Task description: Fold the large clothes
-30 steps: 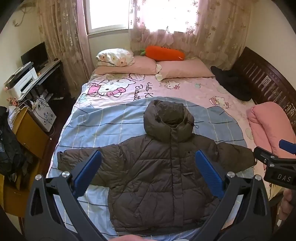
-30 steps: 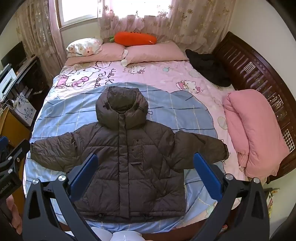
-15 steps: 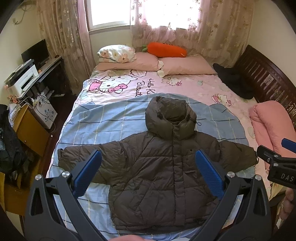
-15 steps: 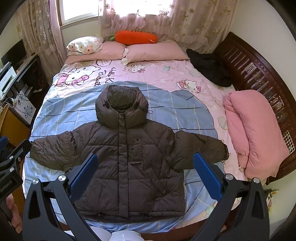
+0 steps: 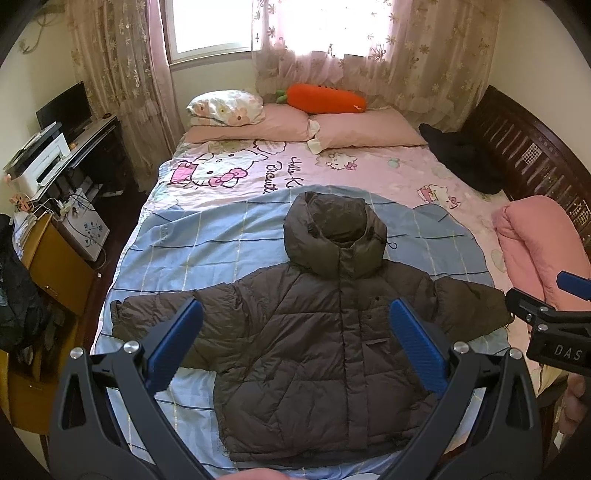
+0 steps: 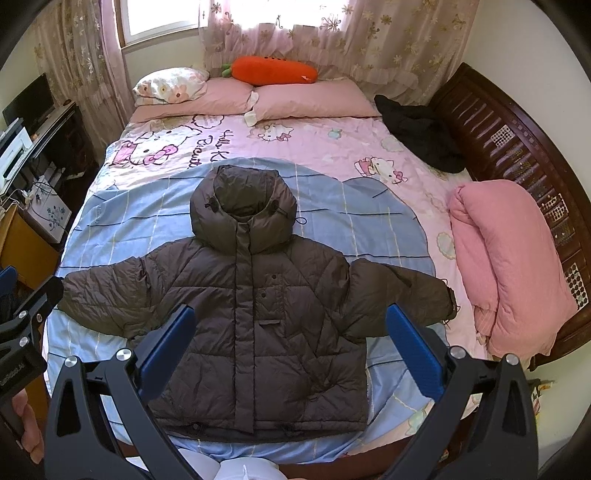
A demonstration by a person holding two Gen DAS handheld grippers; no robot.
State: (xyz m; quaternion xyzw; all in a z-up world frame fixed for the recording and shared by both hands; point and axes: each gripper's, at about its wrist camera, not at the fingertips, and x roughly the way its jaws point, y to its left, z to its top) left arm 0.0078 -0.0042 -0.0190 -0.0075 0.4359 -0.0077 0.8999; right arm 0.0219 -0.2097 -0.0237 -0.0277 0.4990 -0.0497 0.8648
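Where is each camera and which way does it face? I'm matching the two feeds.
Left wrist: on the left tool, above the bed's foot, facing the spread jacket; open fingers and the right tool show.
Right wrist: on the right tool, same direction, further right; the left tool shows.
Shared: jacket, carrot pillow, pink blanket.

- Left wrist view: placed at the foot of the bed [image 5: 229, 218], raised above it, aimed down its length toward the window [image 5: 210, 26] — own left hand-held gripper [image 5: 295, 343] framing the bottom edge.
- Right wrist view: likewise at the foot, raised, facing the headboard end — set further toward the right side, right hand-held gripper [image 6: 291, 343] low in frame.
- Both held well back from the jacket [image 5: 332, 325], taking in its full spread.
- Shared: bed, jacket, pillows [image 6: 314, 99], curtains [image 6: 369, 40] — and a glimpse of the opposite gripper at each view's edge.
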